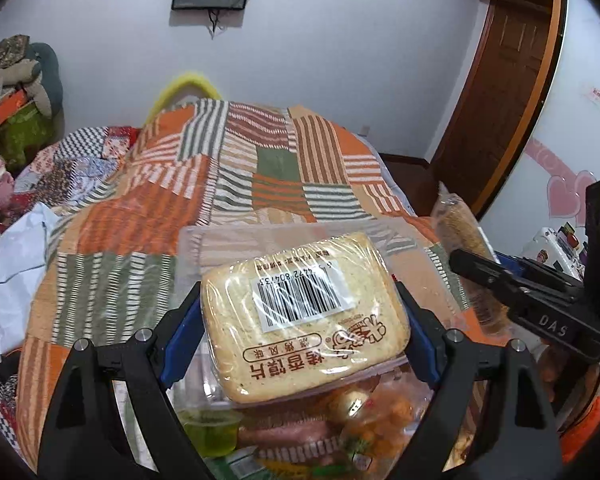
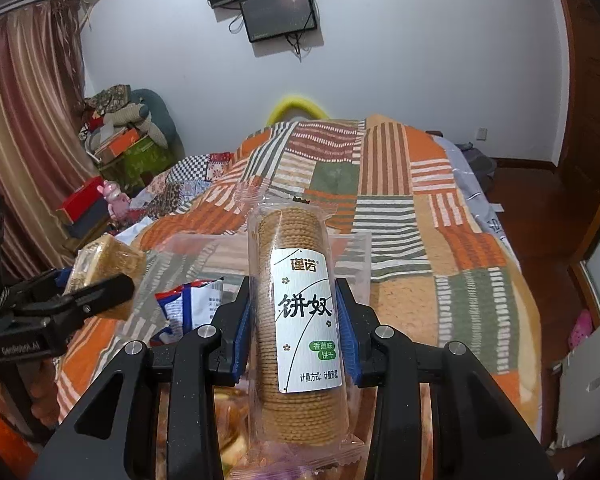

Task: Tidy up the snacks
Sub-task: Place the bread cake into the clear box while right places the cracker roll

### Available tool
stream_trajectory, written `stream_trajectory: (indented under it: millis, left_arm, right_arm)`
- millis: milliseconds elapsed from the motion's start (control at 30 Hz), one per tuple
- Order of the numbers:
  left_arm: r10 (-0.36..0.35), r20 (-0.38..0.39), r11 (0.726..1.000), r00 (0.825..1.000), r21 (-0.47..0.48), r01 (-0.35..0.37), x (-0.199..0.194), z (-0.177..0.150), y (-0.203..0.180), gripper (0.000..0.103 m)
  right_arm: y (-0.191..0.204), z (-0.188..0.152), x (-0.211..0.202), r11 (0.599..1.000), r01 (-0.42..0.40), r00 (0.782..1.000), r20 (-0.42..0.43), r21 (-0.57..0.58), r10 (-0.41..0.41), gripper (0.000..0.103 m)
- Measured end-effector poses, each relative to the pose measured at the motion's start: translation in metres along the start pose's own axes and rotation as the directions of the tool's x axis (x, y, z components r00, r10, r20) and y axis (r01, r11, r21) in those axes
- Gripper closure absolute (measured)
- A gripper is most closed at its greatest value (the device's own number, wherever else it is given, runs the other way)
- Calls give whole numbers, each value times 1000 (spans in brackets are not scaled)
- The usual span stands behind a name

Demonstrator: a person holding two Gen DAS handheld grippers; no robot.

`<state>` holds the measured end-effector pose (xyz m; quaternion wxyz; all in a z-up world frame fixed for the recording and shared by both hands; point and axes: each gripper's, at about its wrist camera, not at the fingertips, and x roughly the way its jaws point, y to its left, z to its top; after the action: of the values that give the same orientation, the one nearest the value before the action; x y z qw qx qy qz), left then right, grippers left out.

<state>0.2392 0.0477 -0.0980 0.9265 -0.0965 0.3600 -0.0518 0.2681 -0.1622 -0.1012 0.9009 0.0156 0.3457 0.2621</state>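
My left gripper (image 1: 300,312) is shut on a wrapped pack of toasted bread slices (image 1: 304,312) with a barcode label, held above a pile of snacks (image 1: 340,420). My right gripper (image 2: 296,324) is shut on a clear sleeve of round crackers (image 2: 300,320) with a white label, held upright. The cracker sleeve also shows at the right of the left wrist view (image 1: 460,236), in the right gripper (image 1: 512,284). The bread pack shows at the left of the right wrist view (image 2: 108,268), in the left gripper (image 2: 60,308).
A bed with an orange, green and white striped patchwork cover (image 2: 400,200) fills the middle. A green jelly cup (image 1: 208,432) and orange snack packs lie below. A blue and white snack bag (image 2: 192,304) lies on the cover. Clutter (image 2: 120,136) stands at the left wall, a wooden door (image 1: 508,80) at the right.
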Motion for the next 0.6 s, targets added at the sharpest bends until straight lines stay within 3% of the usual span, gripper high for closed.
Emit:
stream_trajectory:
  millis: [400, 533, 600]
  left_arm:
    - [-27, -125, 1000, 992, 10, 28, 62, -2, -5, 16]
    - [-19, -151, 1000, 988, 11, 21, 72, -4, -5, 16]
    - [-17, -161, 1000, 987, 9, 18, 76, -5, -4, 16]
  right_arm:
    - [-1, 2, 49, 999, 23, 995, -100, -35, -26, 69]
    - [-1, 3, 52, 998, 23, 993, -117, -57, -29, 80]
    - [-1, 5, 51, 998, 17, 992, -125, -61, -24, 80]
